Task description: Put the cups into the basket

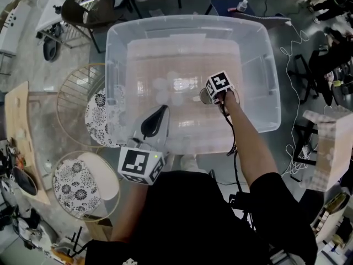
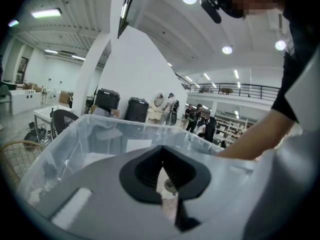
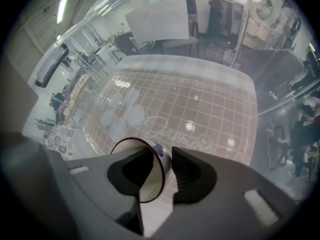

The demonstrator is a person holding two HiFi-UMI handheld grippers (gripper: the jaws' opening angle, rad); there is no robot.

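Note:
A large clear plastic bin (image 1: 187,22) stands on the floor in front of me; it serves as the basket. My right gripper (image 1: 214,99) reaches steeply down into it at the right of its middle. A small white cup (image 3: 150,176) with a dark rim lies tilted at the jaws; one jaw is inside the cup's mouth, the other outside with a small gap to the wall, so the gripper (image 3: 167,156) is open. The cup (image 1: 205,96) shows just left of the marker cube. My left gripper (image 1: 160,112) hovers at the bin's near left, shut and empty (image 2: 161,151).
The bin's floor (image 3: 200,104) lets a squared mat with lettering show through. Two round wire stools with flowered cushions (image 1: 102,117) (image 1: 83,184) stand left of the bin. A wooden board (image 1: 16,120) lies farther left, a chair (image 1: 91,4) behind, a cardboard box (image 1: 331,148) at right.

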